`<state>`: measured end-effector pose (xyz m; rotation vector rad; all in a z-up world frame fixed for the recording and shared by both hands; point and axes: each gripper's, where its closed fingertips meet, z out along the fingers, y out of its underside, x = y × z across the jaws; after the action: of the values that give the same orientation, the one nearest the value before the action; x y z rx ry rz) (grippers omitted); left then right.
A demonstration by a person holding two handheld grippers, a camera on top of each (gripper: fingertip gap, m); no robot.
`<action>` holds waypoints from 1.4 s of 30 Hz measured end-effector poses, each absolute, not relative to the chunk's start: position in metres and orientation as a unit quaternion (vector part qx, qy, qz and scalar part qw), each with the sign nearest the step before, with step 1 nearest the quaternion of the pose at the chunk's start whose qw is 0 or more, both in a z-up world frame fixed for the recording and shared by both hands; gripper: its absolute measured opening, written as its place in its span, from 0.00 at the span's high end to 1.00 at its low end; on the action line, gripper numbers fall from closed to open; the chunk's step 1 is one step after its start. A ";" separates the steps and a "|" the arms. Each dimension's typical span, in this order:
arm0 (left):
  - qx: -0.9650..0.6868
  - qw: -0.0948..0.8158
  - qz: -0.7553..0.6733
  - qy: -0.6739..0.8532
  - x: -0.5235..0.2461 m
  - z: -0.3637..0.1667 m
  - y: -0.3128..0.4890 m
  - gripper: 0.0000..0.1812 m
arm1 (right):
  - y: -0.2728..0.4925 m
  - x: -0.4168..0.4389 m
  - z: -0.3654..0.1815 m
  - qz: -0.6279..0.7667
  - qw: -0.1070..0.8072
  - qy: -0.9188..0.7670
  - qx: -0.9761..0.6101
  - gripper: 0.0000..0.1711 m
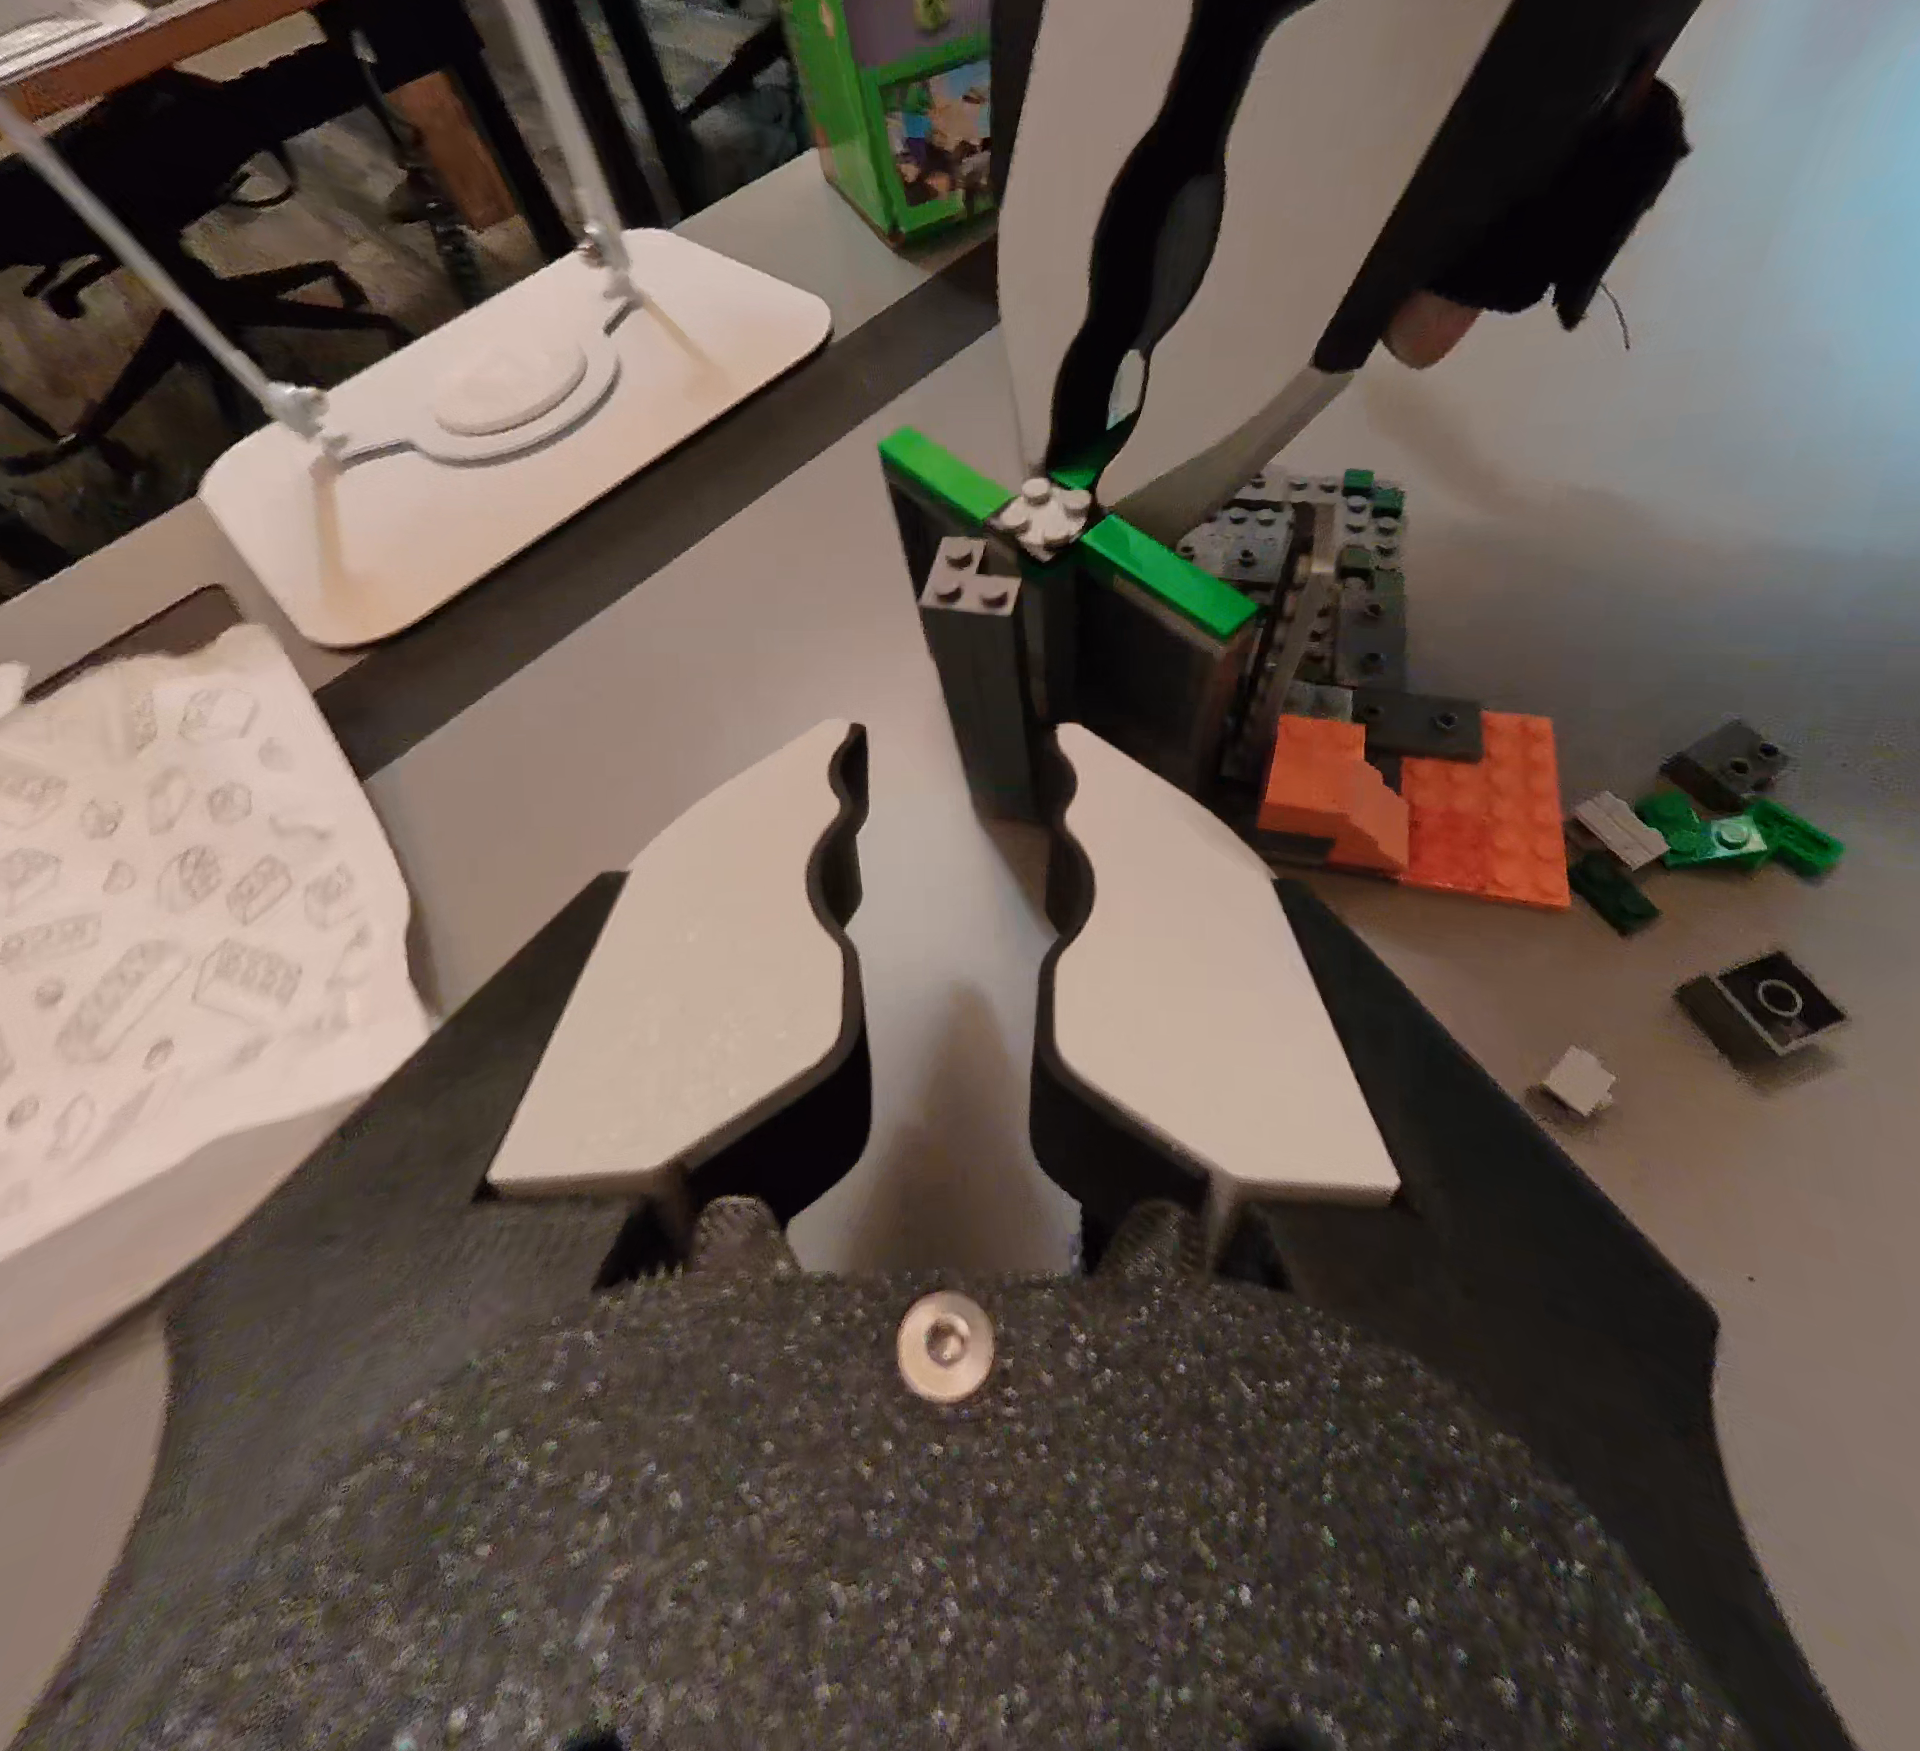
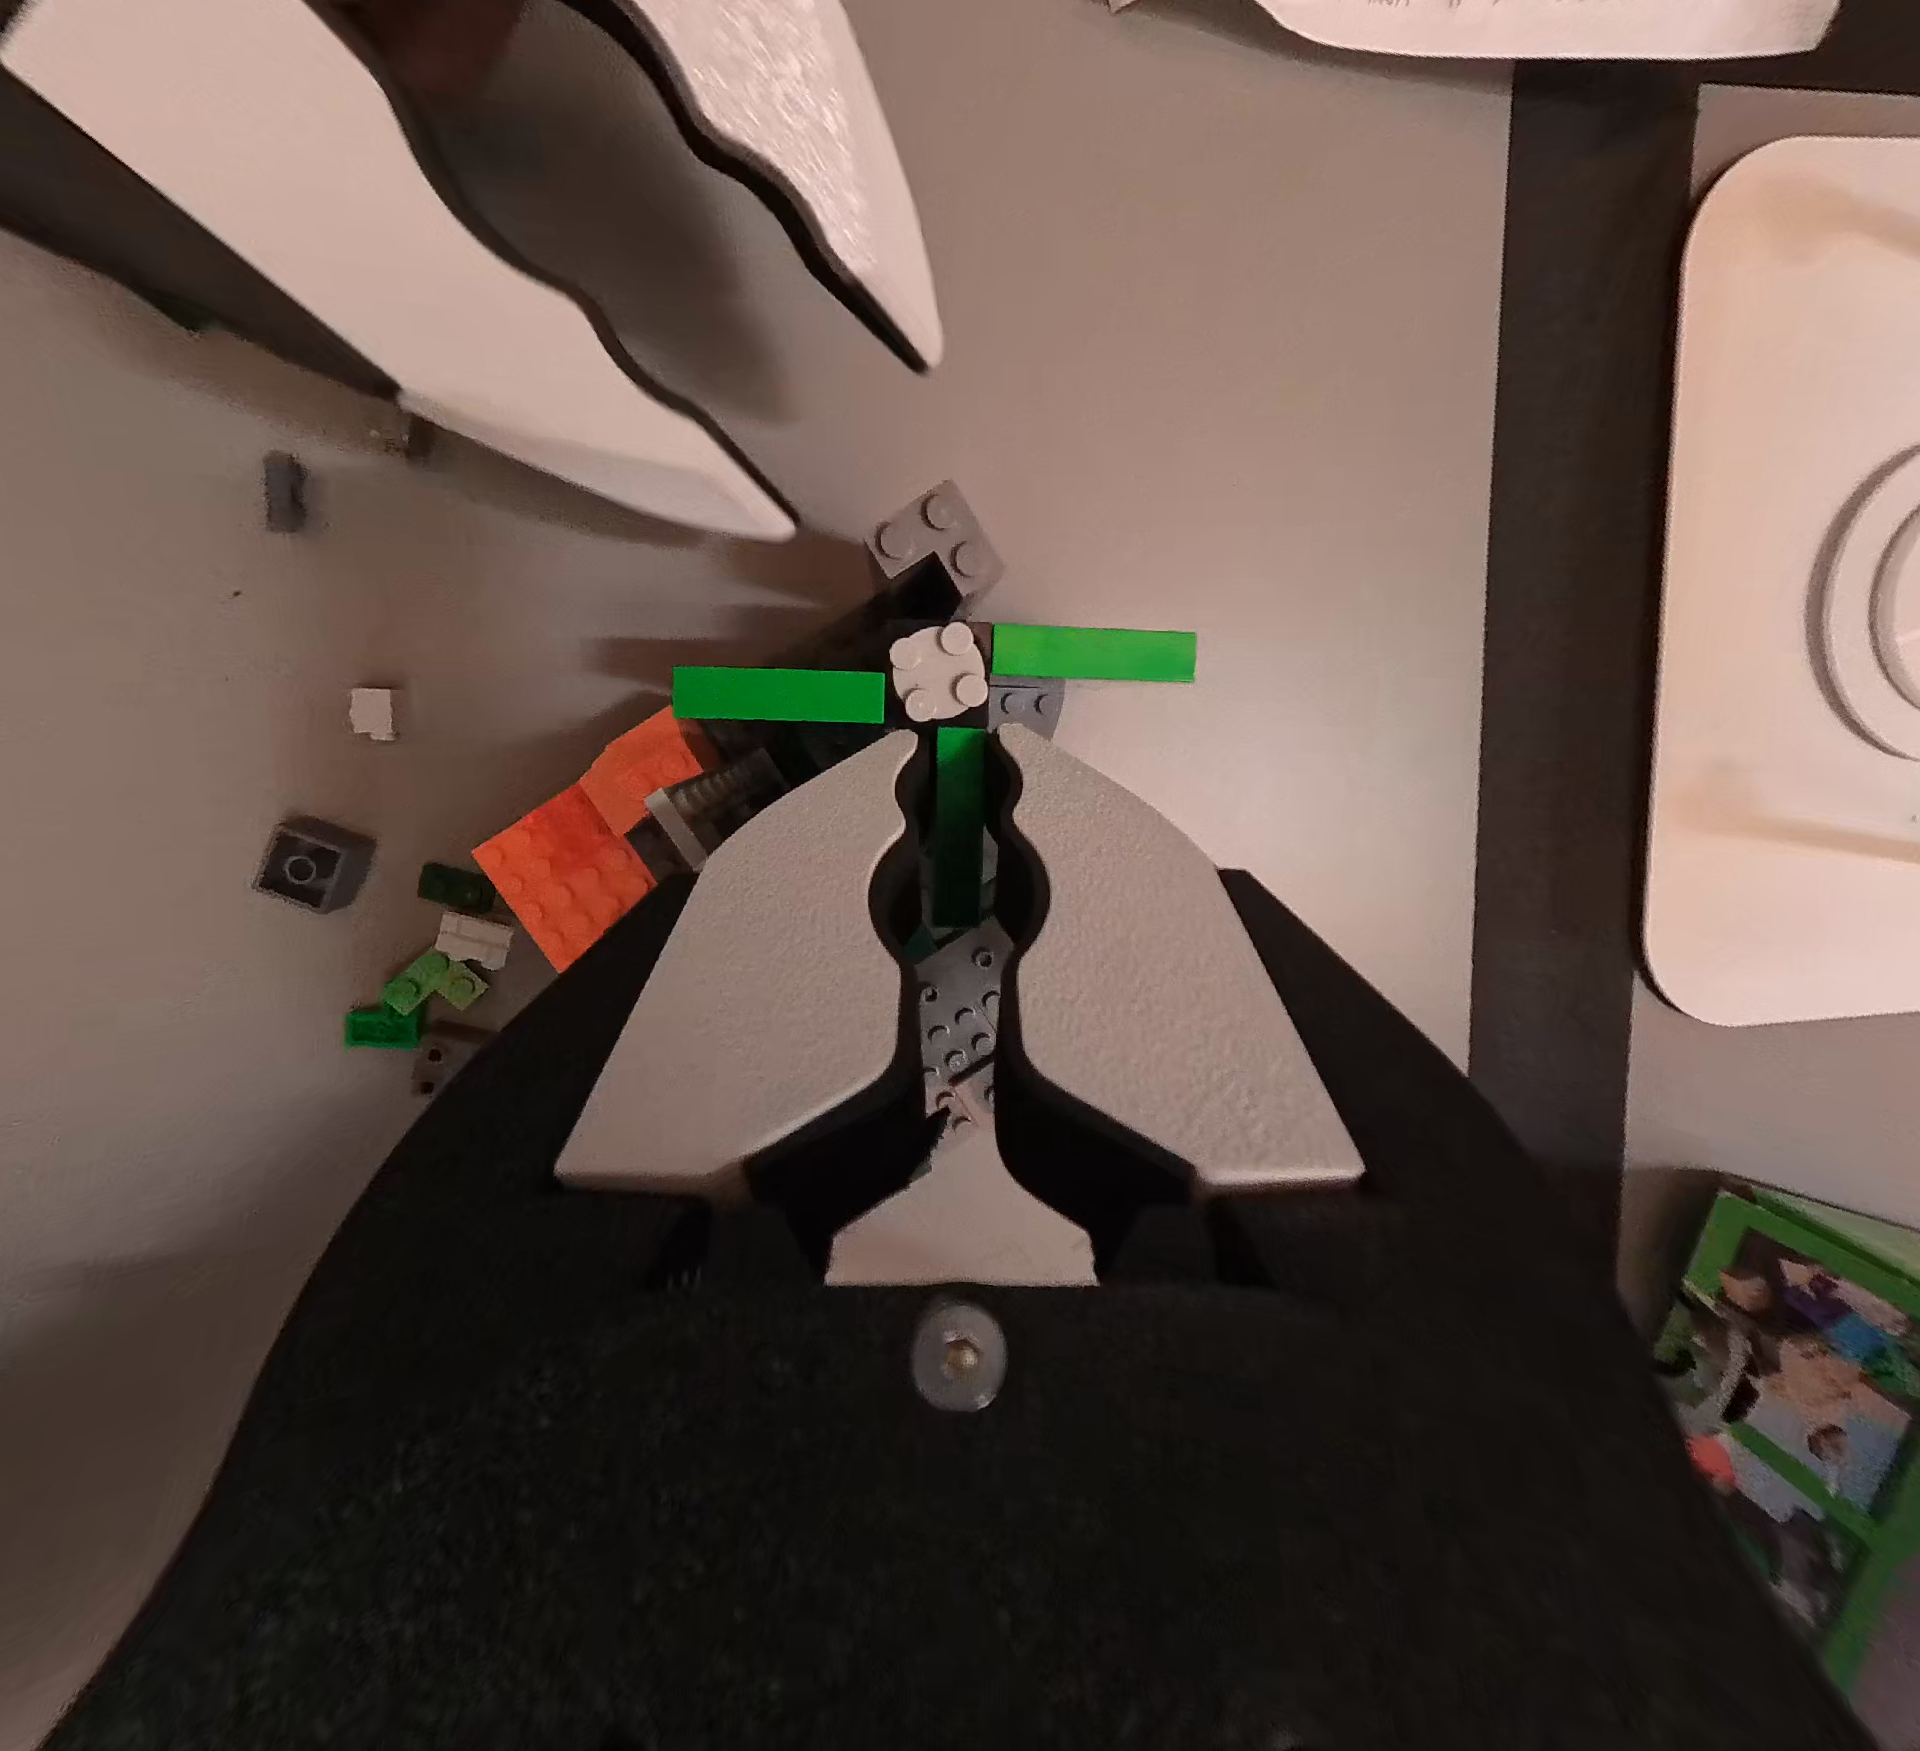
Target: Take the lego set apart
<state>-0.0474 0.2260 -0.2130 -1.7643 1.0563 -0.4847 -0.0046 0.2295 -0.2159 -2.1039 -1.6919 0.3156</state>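
Here, green tile (image 2: 958,823) between right gripper (image 2: 958,740) fingertips (pinched).

Half-dismantled lego set (image 1: 1101,652) stands upright on the grey desk (image 1: 727,662), loose pieces scattered beside it.

Dark grey walls meet in a cross, each arm capped with a bright green tile (image 2: 779,695); a light grey four-stud plate (image 2: 938,686) sits on the centre. A dark grey pillar (image 1: 971,662) topped by an L-shaped grey plate stands against one corner. At the foot lies an orange plate (image 1: 1475,818) with an orange sloped block, backed by dark grey and dark green studded bricks. Small green, grey and white pieces (image 1: 1725,834) lie apart on the desk nearby.
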 end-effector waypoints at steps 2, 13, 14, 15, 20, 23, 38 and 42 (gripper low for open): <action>-0.721 0.481 -0.210 0.452 -0.038 -0.216 0.226 0.80 | 0.228 -0.004 -0.216 0.117 0.212 -0.608 -0.756 0.95; -0.691 0.475 -0.203 0.506 -0.023 -0.223 0.224 0.89 | 0.222 -0.008 -0.216 0.138 0.213 -0.622 -0.741 0.95; -0.690 0.476 -0.206 0.505 -0.023 -0.222 0.223 0.89 | 0.222 -0.008 -0.215 0.139 0.214 -0.623 -0.739 0.95; -0.689 0.477 -0.205 0.505 -0.023 -0.222 0.223 0.89 | 0.222 -0.008 -0.215 0.140 0.216 -0.624 -0.738 0.95; -0.698 0.465 -0.213 0.501 -0.023 -0.223 0.222 0.90 | 0.221 -0.008 -0.215 0.138 0.219 -0.631 -0.731 0.95; -0.704 0.457 -0.218 0.497 -0.022 -0.223 0.222 0.90 | 0.221 -0.008 -0.214 0.136 0.223 -0.635 -0.727 0.95; -0.735 0.412 -0.212 0.496 -0.022 -0.225 0.219 0.90 | 0.219 -0.009 -0.211 0.145 0.236 -0.644 -0.713 0.95; -0.739 0.403 -0.209 0.497 -0.021 -0.226 0.218 0.90 | 0.218 -0.008 -0.211 0.148 0.235 -0.641 -0.716 0.95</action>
<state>-0.0215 0.2177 -0.2263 -1.8672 1.2562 -0.5291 -0.0077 0.2182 -0.2110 -1.9646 -1.7582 0.4067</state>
